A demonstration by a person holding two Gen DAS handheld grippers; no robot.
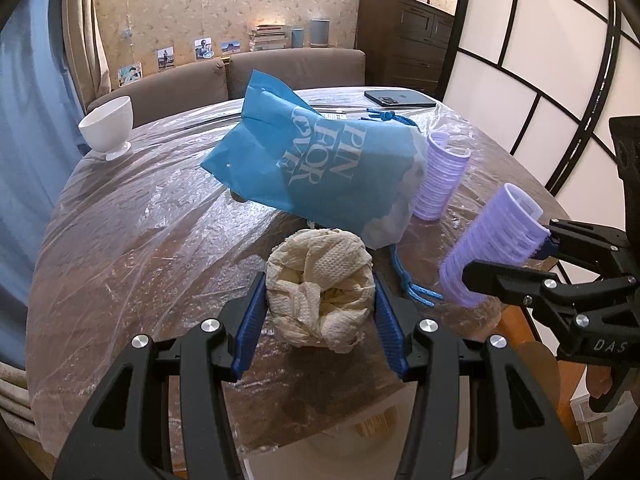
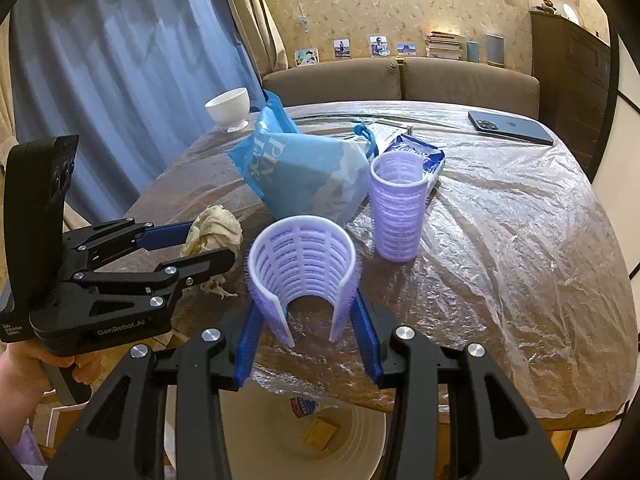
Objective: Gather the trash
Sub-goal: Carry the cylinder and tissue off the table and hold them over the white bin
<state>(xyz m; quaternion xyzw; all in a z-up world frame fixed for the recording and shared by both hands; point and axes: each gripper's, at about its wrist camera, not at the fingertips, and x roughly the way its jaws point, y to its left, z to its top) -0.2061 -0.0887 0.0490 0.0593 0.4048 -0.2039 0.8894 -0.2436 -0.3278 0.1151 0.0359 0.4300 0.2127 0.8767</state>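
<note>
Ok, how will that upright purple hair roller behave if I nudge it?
The upright purple hair roller looks like thin slotted plastic, so probably light. Standing on end on crinkled plastic sheeting, it would likely tip, then roll, being cylindrical.

Soft indoor light, fisheye-warped edges, sheet glare

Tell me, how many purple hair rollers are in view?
2. One purple hair roller is gripped in the right gripper; the other roller stands upright on the table beside the blue bag. The bag may hide more.
</note>
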